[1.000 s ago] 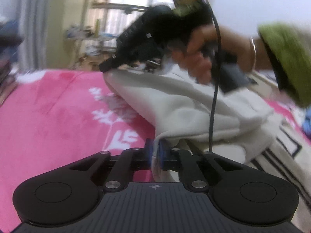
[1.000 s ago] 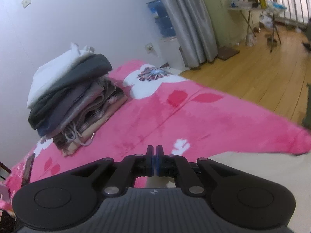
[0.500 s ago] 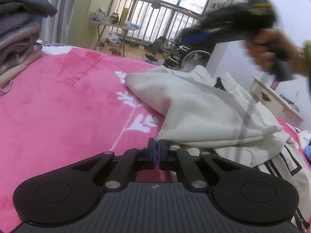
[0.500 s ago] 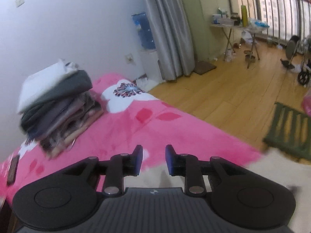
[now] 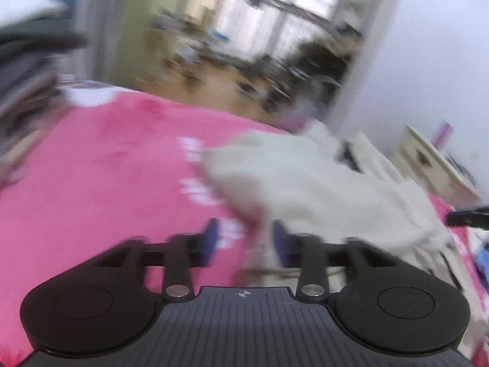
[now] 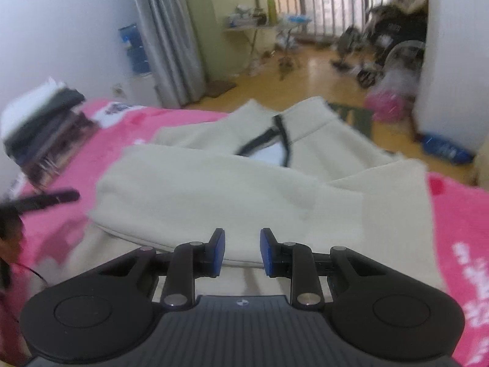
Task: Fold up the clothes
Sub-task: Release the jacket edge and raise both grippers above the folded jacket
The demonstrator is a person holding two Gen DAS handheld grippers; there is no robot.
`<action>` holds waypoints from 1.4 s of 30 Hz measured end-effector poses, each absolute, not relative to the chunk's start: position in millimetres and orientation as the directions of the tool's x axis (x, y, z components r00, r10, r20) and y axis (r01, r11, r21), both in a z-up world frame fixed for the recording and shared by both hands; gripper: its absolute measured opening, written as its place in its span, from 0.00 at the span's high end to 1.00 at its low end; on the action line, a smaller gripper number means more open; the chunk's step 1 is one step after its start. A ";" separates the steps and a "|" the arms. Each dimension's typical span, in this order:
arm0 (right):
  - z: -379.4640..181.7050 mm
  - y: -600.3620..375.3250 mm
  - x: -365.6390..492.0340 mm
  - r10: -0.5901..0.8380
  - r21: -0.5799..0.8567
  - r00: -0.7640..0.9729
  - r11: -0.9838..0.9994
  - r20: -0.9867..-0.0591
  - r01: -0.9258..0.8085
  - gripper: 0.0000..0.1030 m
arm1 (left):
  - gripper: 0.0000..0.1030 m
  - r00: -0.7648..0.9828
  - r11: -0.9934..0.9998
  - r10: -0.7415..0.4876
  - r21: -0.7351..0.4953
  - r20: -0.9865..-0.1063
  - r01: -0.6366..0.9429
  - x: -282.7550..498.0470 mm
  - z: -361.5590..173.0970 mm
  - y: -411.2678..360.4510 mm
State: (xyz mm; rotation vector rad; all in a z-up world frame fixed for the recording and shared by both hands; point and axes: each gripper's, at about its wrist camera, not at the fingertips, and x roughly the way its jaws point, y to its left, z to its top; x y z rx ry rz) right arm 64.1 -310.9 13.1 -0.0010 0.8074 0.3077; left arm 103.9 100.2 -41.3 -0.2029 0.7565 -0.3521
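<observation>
A cream fleece pullover (image 6: 232, 189) with a dark-trimmed zip collar (image 6: 282, 136) lies on the pink blanket (image 6: 458, 214), its near part folded over the body. My right gripper (image 6: 242, 252) hovers open just above the garment's near edge, nothing between its blue pads. In the blurred left wrist view the same pullover (image 5: 321, 183) lies ahead and to the right. My left gripper (image 5: 244, 241) stands open at the cloth's left edge, with nothing pinched. The tip of the other gripper (image 5: 467, 217) shows at the right edge there.
A stack of folded clothes (image 6: 45, 134) sits at the bed's far left by the wall. Beyond the bed lie wooden floor (image 6: 314, 76), grey curtains (image 6: 165, 36), a small table (image 6: 259, 27) and a wheelchair (image 6: 391, 30). A cream cabinet (image 5: 434, 165) stands right of the bed.
Both grippers let go of the pullover and opened: the right first, the left just now. The fold has dropped flat on the bed. The right gripper swung to face the garment.
</observation>
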 end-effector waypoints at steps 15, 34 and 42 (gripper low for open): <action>-20.2 -365.0 48.7 0.220 0.189 0.682 0.975 -0.697 -0.121 0.73 | 0.94 0.584 0.842 -0.450 -0.539 -0.676 0.024 147.9 -77.5 119.7; -1.0 -375.9 37.3 0.132 0.122 0.766 0.990 -0.629 -0.071 0.73 | 0.67 0.678 0.892 -0.359 -0.449 -0.642 0.047 118.3 -38.0 151.6; -14.3 -329.5 51.3 0.231 0.054 0.755 0.966 -0.614 -0.252 0.73 | 0.67 0.621 0.901 -0.432 -0.297 -0.653 0.315 111.4 -41.5 72.2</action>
